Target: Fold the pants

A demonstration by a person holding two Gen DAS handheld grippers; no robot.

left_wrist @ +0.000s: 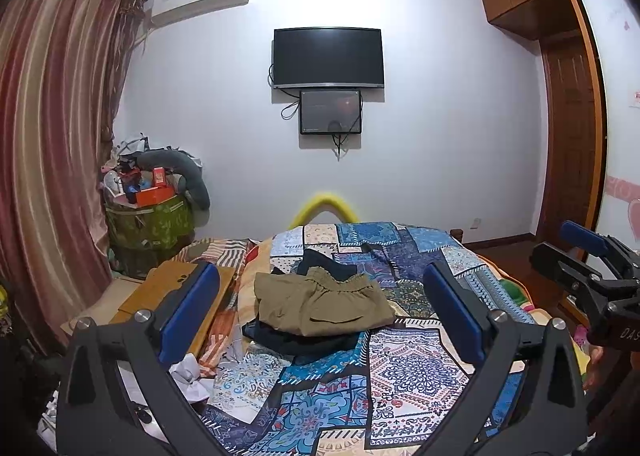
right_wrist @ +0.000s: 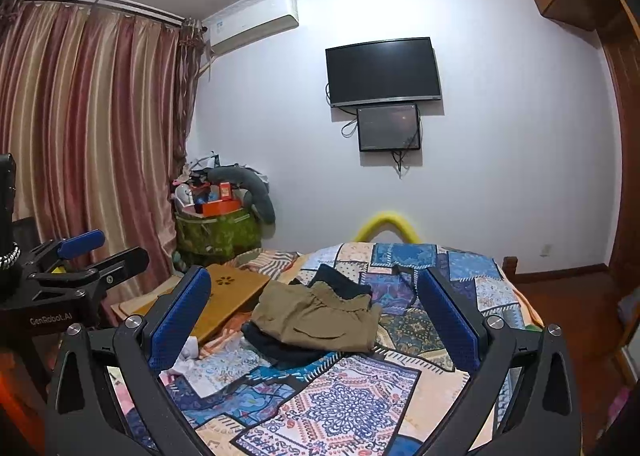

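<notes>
Bed (left_wrist: 416,372): patchwork quilt, serving as folding surface.
Pants (left_wrist: 320,302): khaki, folded atop dark garments.
Left tool (left_wrist: 320,312): wide, empty.
Right tool (right_wrist: 316,320): wide, empty.

printed in pale letters on the black body of the left gripper (right_wrist: 86,256), right wrist view: "genrobot.ai". on the right gripper (left_wrist: 576,256), left wrist view: "das", cut off.

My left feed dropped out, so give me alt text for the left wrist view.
Folded khaki pants lie on dark clothes on a patchwork bedspread, framed by the open, empty left gripper. The right gripper shows at the right edge.
</notes>
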